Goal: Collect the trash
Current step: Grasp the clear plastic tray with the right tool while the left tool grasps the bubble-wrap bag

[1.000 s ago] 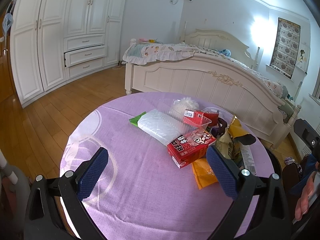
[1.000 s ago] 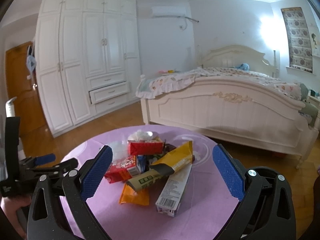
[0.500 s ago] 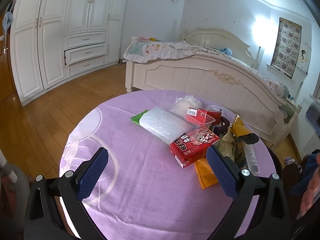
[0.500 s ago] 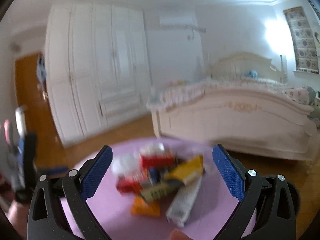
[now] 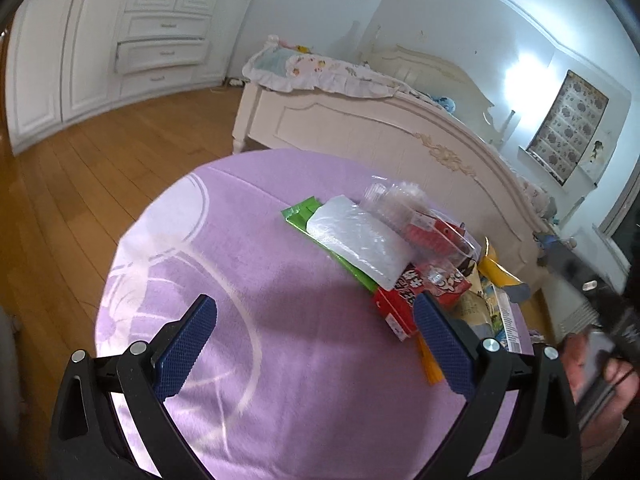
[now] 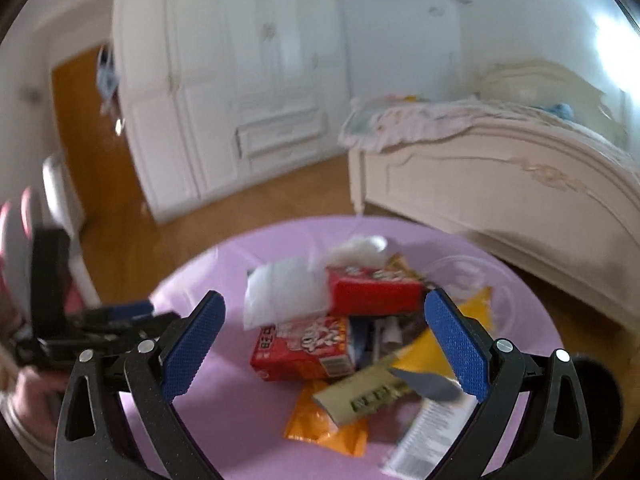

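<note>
Both grippers dipped toward the trash pile (image 6: 344, 332) — right gripper (image 6: 324, 344) framing it, left gripper (image 5: 316, 348) beside; jaws wide, empty, ready to pick.

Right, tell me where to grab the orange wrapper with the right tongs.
Grip the orange wrapper by its free near end, coming in low from the near side. Its far end lies tucked under the red carton, and it lies flat on the purple tablecloth.

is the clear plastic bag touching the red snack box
Touching. The left wrist view shows the clear plastic bag with its near corner lying over the top edge of the red snack box.
</note>
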A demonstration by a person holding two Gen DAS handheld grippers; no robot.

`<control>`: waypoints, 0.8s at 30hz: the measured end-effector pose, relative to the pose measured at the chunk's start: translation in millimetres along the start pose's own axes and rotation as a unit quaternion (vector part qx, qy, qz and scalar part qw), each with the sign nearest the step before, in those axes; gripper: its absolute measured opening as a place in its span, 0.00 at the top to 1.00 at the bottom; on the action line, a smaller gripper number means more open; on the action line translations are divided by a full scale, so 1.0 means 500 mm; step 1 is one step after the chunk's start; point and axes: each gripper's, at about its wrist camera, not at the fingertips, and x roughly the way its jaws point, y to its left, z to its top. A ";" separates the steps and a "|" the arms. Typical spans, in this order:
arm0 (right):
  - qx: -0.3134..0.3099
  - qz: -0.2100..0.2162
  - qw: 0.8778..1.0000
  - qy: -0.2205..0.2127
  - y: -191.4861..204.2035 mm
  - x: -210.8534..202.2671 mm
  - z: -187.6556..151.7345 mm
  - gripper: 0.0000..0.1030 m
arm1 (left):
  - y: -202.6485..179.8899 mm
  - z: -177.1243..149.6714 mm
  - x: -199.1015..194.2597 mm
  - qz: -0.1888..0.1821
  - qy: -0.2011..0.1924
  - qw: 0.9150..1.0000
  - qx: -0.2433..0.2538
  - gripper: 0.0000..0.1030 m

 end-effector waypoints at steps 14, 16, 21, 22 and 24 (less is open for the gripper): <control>0.034 0.029 0.994 0.096 -0.002 0.163 -0.022 0.58 | 0.012 0.035 0.110 -0.059 0.087 0.993 -0.049 0.06; 0.044 0.030 0.995 0.084 -0.013 0.137 -0.018 0.58 | 0.012 0.041 0.130 -0.069 0.097 0.991 -0.064 0.09; 0.087 0.053 0.993 0.051 -0.050 0.077 -0.023 0.58 | 0.014 0.049 0.176 -0.088 0.117 0.983 -0.114 0.34; 0.093 0.053 0.993 0.048 -0.057 0.068 -0.025 0.58 | 0.014 0.049 0.188 -0.092 0.124 0.980 -0.125 0.37; 0.103 0.055 0.992 0.039 -0.070 0.050 -0.030 0.58 | 0.017 0.043 0.206 -0.096 0.134 0.976 -0.145 0.51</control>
